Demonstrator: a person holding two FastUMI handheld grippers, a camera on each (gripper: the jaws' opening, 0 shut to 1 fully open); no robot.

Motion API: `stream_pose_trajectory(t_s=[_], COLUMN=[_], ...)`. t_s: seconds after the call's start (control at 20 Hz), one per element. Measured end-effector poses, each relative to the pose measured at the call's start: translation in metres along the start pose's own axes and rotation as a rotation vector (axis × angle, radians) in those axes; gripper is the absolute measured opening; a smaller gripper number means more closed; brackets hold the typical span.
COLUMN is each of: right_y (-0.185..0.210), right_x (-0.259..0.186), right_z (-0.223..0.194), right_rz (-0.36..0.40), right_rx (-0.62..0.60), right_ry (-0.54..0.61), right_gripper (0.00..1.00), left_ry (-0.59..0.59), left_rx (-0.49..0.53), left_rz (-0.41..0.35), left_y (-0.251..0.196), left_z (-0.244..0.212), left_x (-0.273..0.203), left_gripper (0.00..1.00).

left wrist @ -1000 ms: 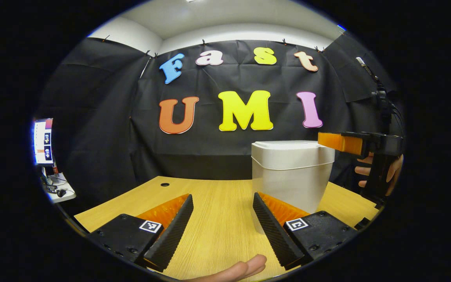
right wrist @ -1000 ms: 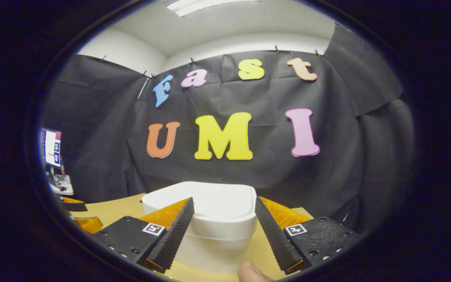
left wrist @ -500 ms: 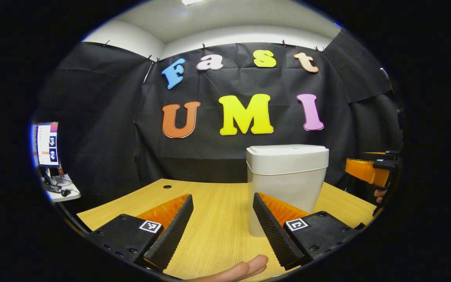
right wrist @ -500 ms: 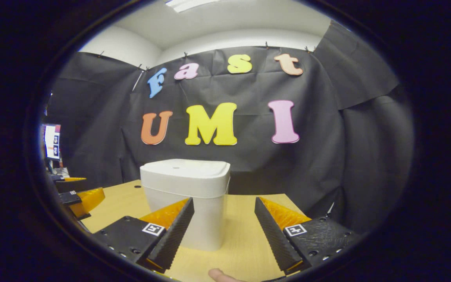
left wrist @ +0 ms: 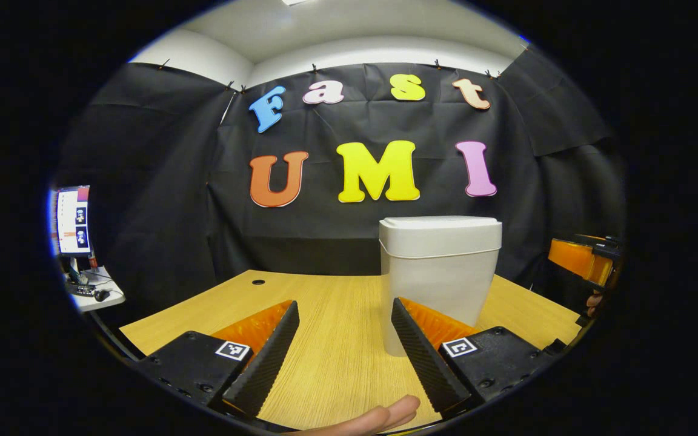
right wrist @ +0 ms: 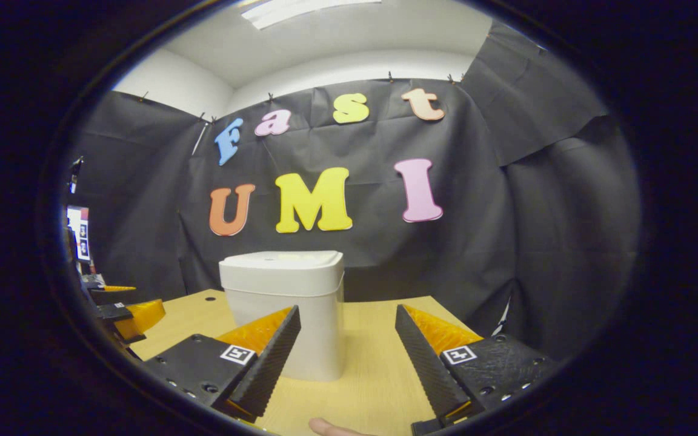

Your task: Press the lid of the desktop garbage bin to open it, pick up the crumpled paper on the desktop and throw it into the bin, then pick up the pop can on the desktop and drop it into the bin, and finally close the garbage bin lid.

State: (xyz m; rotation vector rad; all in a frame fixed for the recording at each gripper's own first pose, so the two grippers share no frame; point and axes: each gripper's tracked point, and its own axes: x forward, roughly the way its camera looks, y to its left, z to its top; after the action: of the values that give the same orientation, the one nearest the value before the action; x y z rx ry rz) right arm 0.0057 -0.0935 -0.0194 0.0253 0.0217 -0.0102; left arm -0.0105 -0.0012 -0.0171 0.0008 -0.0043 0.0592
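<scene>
In the left gripper view, a screen [left wrist: 72,219] glows at the far left edge above a small side shelf [left wrist: 91,293] cluttered with cables. Next comes the wooden table [left wrist: 331,327], with a small round hole [left wrist: 257,282] near its back edge. The left gripper [left wrist: 343,348] sits at the bottom of the view with its two fingers spread wide apart, holding nothing, bare table between them. A fingertip [left wrist: 385,418] of the person's hand peeks in at the bottom edge. To the right of centre stands the white bin [left wrist: 437,272], upright on the table, its lid [left wrist: 440,229] closed flat; the bin rises just behind the right-hand finger. At the far right edge, the right gripper [left wrist: 585,260] floats above the table's corner, apart from the bin. In the right gripper view, the left gripper [right wrist: 122,312] shows at the far left edge over the table [right wrist: 373,375]. The bin [right wrist: 285,309] stands left of centre, lid [right wrist: 282,266] shut, behind the left-hand finger. The right gripper [right wrist: 346,357] is at the bottom, fingers released and wide open, empty. A fingertip [right wrist: 328,429] shows at the bottom edge.
</scene>
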Motion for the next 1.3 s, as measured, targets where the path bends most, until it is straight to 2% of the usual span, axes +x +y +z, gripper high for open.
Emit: stream_pose_trajectory(t_s=[0.15, 0.5, 1.3], right_y=[-0.001, 0.004, 0.011], right_x=[-0.001, 0.004, 0.002], right_z=[-0.004, -0.018, -0.019], right_rz=[-0.014, 0.010, 0.024], right_rx=[-0.046, -0.038, -0.046], right_ry=[0.009, 0.062, 0.058], right_gripper=[0.96, 0.97, 0.96], left_ry=[-0.002, 0.009, 0.016], left_rx=[-0.004, -0.006, 0.032], left_rz=[0.006, 0.010, 0.000], left_y=[0.002, 0.003, -0.007], left_z=[0.002, -0.002, -0.010], left_x=[0.001, 0.004, 0.005], left_gripper=[0.99, 0.99, 0.99])
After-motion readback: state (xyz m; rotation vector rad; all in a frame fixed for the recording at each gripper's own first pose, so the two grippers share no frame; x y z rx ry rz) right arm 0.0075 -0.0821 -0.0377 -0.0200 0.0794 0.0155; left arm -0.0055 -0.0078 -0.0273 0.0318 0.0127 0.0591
